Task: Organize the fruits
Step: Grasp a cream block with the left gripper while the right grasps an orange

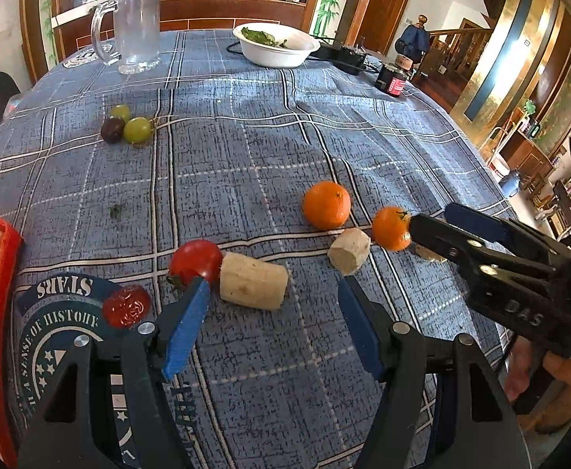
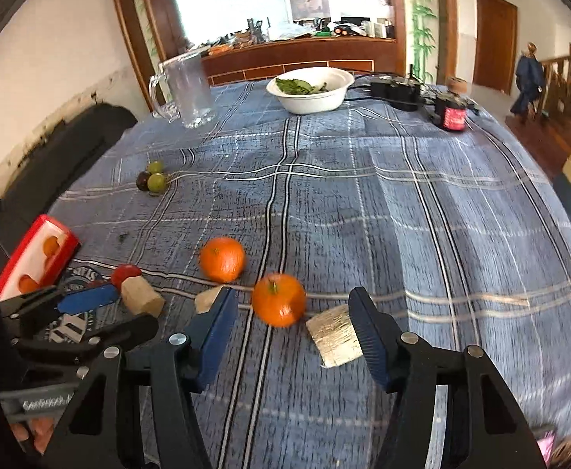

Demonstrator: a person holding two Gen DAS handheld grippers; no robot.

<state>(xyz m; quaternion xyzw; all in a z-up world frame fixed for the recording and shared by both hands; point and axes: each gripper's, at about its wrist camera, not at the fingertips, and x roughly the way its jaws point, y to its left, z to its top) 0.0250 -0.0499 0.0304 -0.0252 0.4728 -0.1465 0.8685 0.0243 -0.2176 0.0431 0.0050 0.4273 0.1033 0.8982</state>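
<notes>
Right wrist view puts the nearer tangerine (image 2: 278, 299) on the blue checked tablecloth (image 2: 402, 203), just ahead of the right gripper (image 2: 291, 314) and roughly in line with the gap between its blue-padded fingers (image 2: 217, 326). The jaws stand apart and neither pad touches the fruit. A second tangerine (image 2: 222, 259) lies just beyond and to the left. A pale cut chunk (image 2: 336, 338) rests against the inner side of the right-hand finger, and another chunk (image 2: 207, 299) pokes out behind the left-hand finger.

From the left wrist view, the left gripper (image 1: 273, 289) is spread wide and pinches nothing. A cherry tomato (image 1: 196, 262) sits at the tip of its left-hand pad, touching a pale cylindrical piece (image 1: 253, 281) that lies just ahead of the open jaws. Near the tomato, on a printed round emblem of the cloth, lies a glossy red candy-like piece (image 1: 126, 305); what it is I cannot tell. A red-rimmed tray (image 1: 2, 273) at the left edge already holds small orange fruits.

Well apart, farther up the table, three grapes (image 1: 125, 125) cluster together, two green and one dark. At the far end stand a clear glass mug (image 1: 131, 27), a white bowl (image 1: 275, 45) with green leaves, and a small dark jar (image 1: 393, 78).
</notes>
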